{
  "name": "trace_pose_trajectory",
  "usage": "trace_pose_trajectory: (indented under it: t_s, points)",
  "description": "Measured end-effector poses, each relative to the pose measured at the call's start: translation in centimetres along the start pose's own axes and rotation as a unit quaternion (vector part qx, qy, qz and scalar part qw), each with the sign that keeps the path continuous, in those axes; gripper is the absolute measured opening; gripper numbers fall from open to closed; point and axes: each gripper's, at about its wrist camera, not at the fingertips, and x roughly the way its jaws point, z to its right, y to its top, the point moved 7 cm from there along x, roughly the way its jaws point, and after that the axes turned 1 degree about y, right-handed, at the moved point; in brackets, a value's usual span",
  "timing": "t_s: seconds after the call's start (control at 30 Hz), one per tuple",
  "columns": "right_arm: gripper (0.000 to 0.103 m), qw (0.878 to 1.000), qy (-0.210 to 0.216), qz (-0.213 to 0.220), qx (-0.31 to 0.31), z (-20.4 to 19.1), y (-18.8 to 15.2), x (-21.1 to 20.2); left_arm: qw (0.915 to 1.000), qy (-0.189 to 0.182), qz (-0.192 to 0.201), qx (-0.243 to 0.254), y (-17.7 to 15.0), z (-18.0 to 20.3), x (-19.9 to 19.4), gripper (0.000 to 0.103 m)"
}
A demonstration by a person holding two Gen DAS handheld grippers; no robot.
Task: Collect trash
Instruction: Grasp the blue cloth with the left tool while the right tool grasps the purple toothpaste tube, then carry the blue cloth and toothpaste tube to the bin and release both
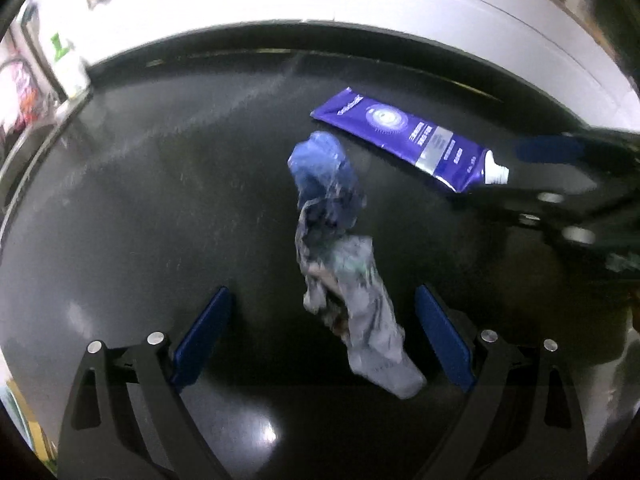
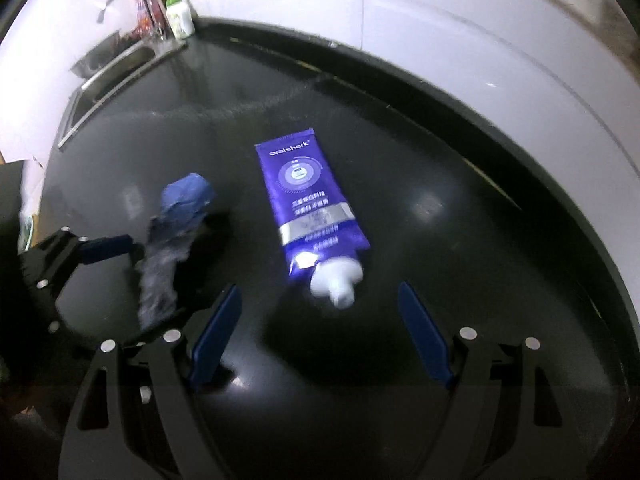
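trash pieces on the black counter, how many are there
2. A crumpled blue-grey wrapper lies ahead of the open left claw; a purple toothpaste tube lies beside it, ahead of the open right claw. More may sit outside both views.

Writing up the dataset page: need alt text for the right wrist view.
An open right gripper points down at a purple toothpaste tube lying flat on a glossy black counter, white cap nearest the fingers. To its left lies a crumpled blue-grey wrapper, with the open left gripper around it. A steel sink and faucet sit far left.
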Motion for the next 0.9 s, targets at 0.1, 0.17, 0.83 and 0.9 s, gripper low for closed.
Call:
trace_pose_trajectory:
  t_s: [0.1,0.17,0.83,0.9]
  points:
    - [0.074,1.000,-0.001,-0.005,-0.015,0.0,1.2,2.0,0.9999,0.002,0.015,0.006,0.8,0.1,0.4,0.090]
    - [0.071,0.999,-0.010,-0.001,-0.031,0.1,1.9,2.9,0.9997,0.003,0.022,0.005,1.4,-0.1,0.7,0.090]
    - [0.052,0.999,-0.002,0.032,0.001,0.0,2.9,-1.0,0.9998,-0.012,0.014,-0.012,4.8,-1.8,-1.4,0.025]
    - [0.052,0.999,-0.004,0.039,0.005,-0.3,2.9,-2.0,0.9997,-0.009,0.016,-0.017,5.1,-2.3,-2.2,0.025]
